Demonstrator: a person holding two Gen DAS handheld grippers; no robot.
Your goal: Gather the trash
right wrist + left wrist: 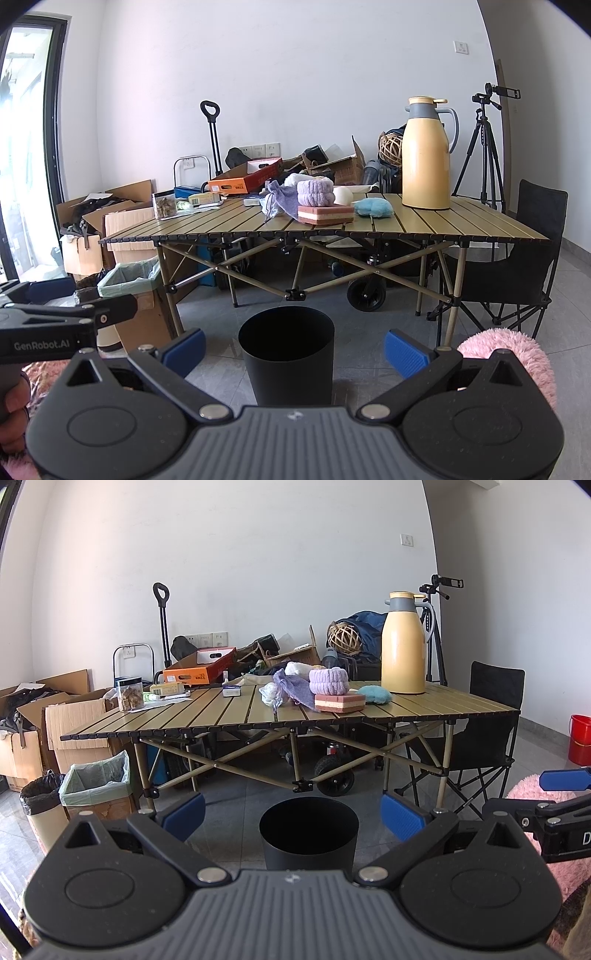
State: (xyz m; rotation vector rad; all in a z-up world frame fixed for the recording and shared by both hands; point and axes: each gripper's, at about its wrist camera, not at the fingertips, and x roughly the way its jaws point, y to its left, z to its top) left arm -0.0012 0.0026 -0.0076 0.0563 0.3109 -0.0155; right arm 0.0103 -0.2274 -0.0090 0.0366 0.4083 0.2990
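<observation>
Both grippers spread wide, nothing between the blue pads. Left gripper [293,818] fills bottom of the left wrist view; black bin [308,830] stands on the grey floor dead centre, just beyond and between the two fingers, not touching. Right gripper [294,349] same setup in the right wrist view: bin [286,360] centre-low, framed by the pads, w/ its open top showing dark inside.

Trash candidates sit on the folding table [207,716] mid-frame, well apart from both grippers: crumpled white wrapper [271,694] near table centre, papers [162,701] at the left end by a clear jar [130,693]. Also on table: purple cloth [291,685], lavender towel roll [329,680], pink sponge [340,702], blue sponge [376,694], yellow thermos [403,646] at right.

Lower left of frame: lined cardboard bin [96,781] & a black-bagged can [38,797]. Pink fluffy rug [517,350] lower right. Part of a hand [13,410] at left edge, right wrist view.
</observation>
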